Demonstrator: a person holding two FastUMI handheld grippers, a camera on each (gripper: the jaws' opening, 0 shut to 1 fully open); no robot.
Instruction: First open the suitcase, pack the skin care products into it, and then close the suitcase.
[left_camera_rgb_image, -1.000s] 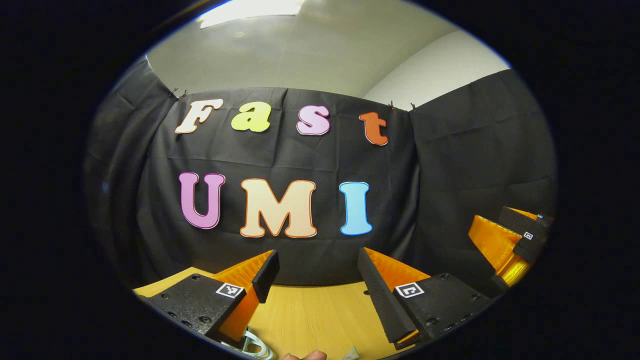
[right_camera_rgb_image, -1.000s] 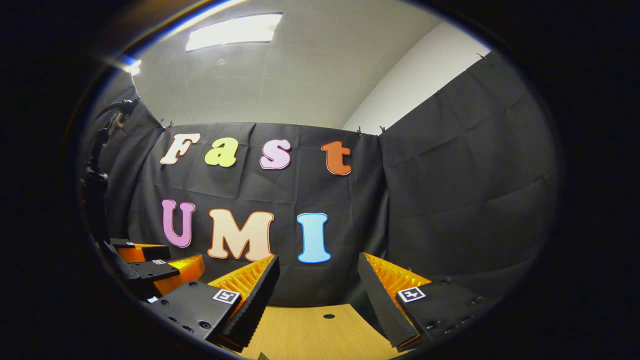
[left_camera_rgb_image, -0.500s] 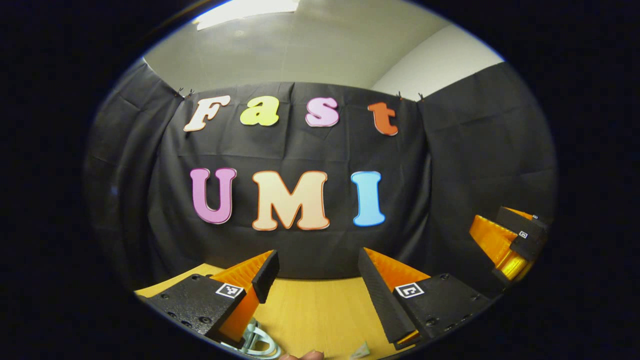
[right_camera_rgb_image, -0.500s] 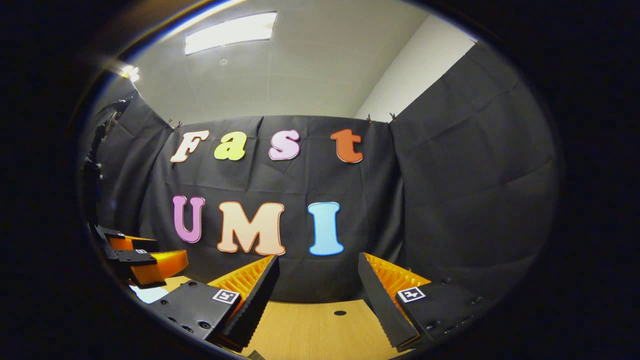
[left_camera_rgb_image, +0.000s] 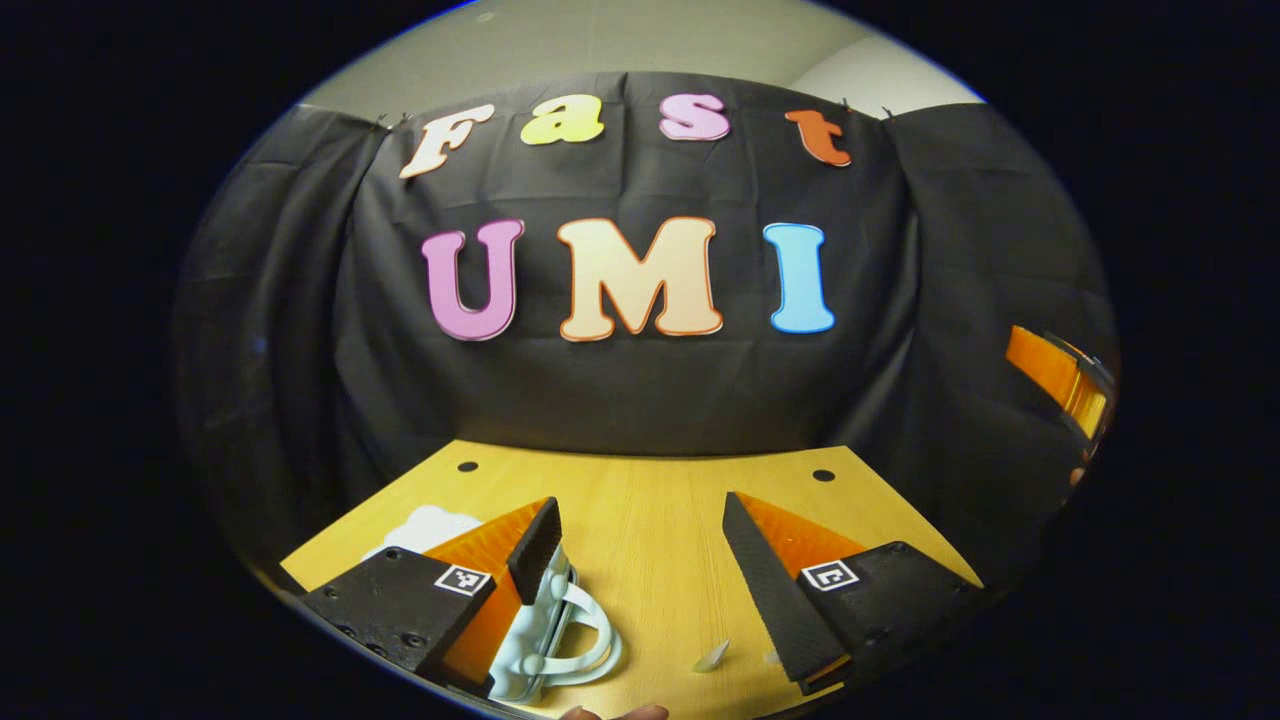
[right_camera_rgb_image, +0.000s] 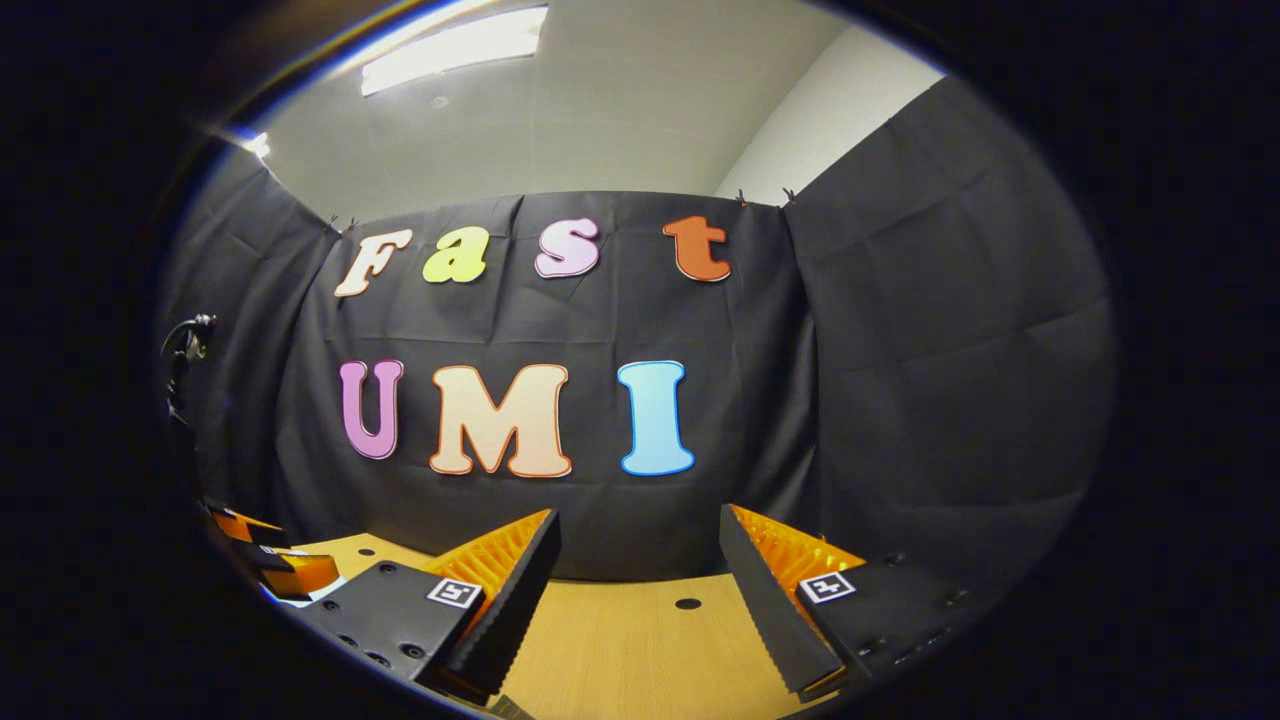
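In the left gripper view, the left gripper (left_camera_rgb_image: 640, 545) hangs over a wooden table (left_camera_rgb_image: 640, 500) with its fingers spread wide apart and nothing between them. A pale blue suitcase (left_camera_rgb_image: 545, 640) lies closed on the near left of the table, partly hidden behind the left finger, its looped handle (left_camera_rgb_image: 590, 640) facing right. A small pale scrap (left_camera_rgb_image: 712, 655) lies near the right finger. Far right, part of the right gripper (left_camera_rgb_image: 1065, 375) shows against the black cloth wall (left_camera_rgb_image: 640, 390).

In the right gripper view, the right gripper (right_camera_rgb_image: 640, 560) also has its fingers apart, holding nothing, above the table's far edge (right_camera_rgb_image: 640, 610). The left gripper (right_camera_rgb_image: 265, 565) appears low at far left. A ceiling light (right_camera_rgb_image: 455, 45) glows overhead.
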